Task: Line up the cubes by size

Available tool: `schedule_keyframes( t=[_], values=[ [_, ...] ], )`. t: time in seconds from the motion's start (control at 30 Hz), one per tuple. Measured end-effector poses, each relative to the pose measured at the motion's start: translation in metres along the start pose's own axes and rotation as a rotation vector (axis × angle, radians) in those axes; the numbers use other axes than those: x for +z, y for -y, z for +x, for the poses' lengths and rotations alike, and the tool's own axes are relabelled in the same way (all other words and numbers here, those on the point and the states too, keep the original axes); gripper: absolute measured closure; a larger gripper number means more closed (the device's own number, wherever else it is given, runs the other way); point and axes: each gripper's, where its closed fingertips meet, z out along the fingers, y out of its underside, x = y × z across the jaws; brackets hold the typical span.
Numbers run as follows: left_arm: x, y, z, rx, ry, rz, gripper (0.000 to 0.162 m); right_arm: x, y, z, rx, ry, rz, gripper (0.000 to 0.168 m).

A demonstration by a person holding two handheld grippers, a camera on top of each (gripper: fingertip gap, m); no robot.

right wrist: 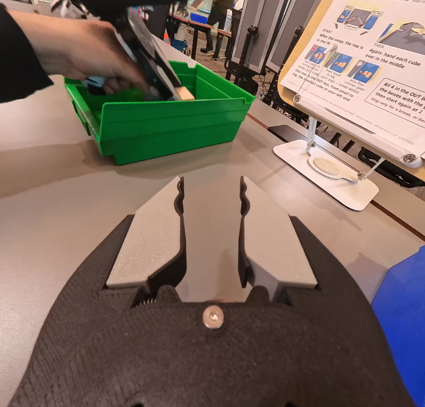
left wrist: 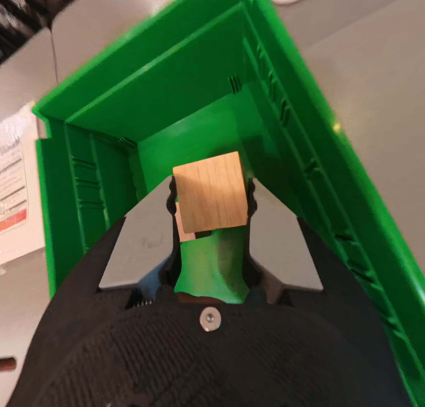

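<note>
Left wrist view: the left gripper reaches down into the green plastic bin, which fills the centre and right of the frame. Its jaws are closed onto a pale wooden cube, one jaw on the cube's left face and one on its right face, with the grain running along the jaws. The cube sits at frame centre, at the jaw tips, with the green bin floor visible below it. A second, smaller piece of pale wood shows just below and left of the held cube; whether the two touch cannot be determined. The frame is blurred.

Right wrist view: the right gripper occupies the lower centre above the grey worktop. Its jaws stand moderately apart and hold nothing. The green bin lies in the upper left of the frame, well apart from these jaws, straight ahead and slightly left. The left gripper, held by a person's hand, is tilted into the bin with the wooden cube at its tip. A blue bin shows at the lower right edge. An instruction sheet on a white stand occupies the upper right.

Judgement: the held cube lies ahead and left of the empty jaws, so the left gripper is the nearer one.
</note>
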Motion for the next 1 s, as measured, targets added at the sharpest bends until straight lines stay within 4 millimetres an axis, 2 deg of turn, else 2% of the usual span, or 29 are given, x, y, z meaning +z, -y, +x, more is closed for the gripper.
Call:
schedule_keyframes(
  t=[0.13,0.23,0.3,0.4,0.47,0.57,0.73,0.8,0.83,0.87,0.9,1.0],
  values=[
    [-0.044,0.024,0.001,-0.019,-0.043,0.255,0.101,0.002,-0.002,-0.002,0.024,0.026,-0.007,0.122],
    [-0.084,0.027,0.005,-0.029,-0.065,0.409,0.101,0.003,-0.004,-0.008,0.074,0.09,-0.014,0.121],
    [-0.108,0.028,0.017,-0.025,-0.123,0.509,0.102,0.003,-0.003,-0.021,0.13,0.202,-0.016,0.121],
    [-0.13,0.035,0.032,-0.045,-0.201,0.588,0.101,-0.004,0.012,-0.04,0.224,0.371,0.061,0.123],
    [-0.143,0.049,0.039,-0.068,-0.219,0.654,0.102,-0.005,0.013,-0.039,0.257,0.391,0.07,0.122],
    [-0.165,0.066,0.06,-0.1,-0.3,0.767,0.101,-0.004,0.01,-0.03,0.277,0.37,0.076,0.122],
    [-0.175,0.069,0.087,-0.096,-0.38,0.837,0.102,-0.003,0.011,-0.02,0.298,0.341,0.086,0.123],
    [-0.178,0.065,0.091,-0.09,-0.39,0.854,0.105,-0.002,0.009,-0.018,0.297,0.329,0.087,0.123],
    [-0.183,0.064,0.088,-0.095,-0.384,0.894,0.121,-0.002,0.009,-0.018,0.295,0.327,0.082,0.123],
    [-0.191,0.063,0.088,-0.102,-0.41,0.951,0.162,-0.001,0.008,-0.018,0.29,0.322,0.083,0.124],
    [-0.195,0.065,0.082,-0.139,-0.413,0.993,0.162,-0.001,0.008,-0.017,0.286,0.315,0.086,0.125],
    [-0.162,0.058,0.067,-0.157,-0.347,0.861,0.162,0.005,0.001,-0.019,0.292,0.313,0.059,0.125]
  ],
)
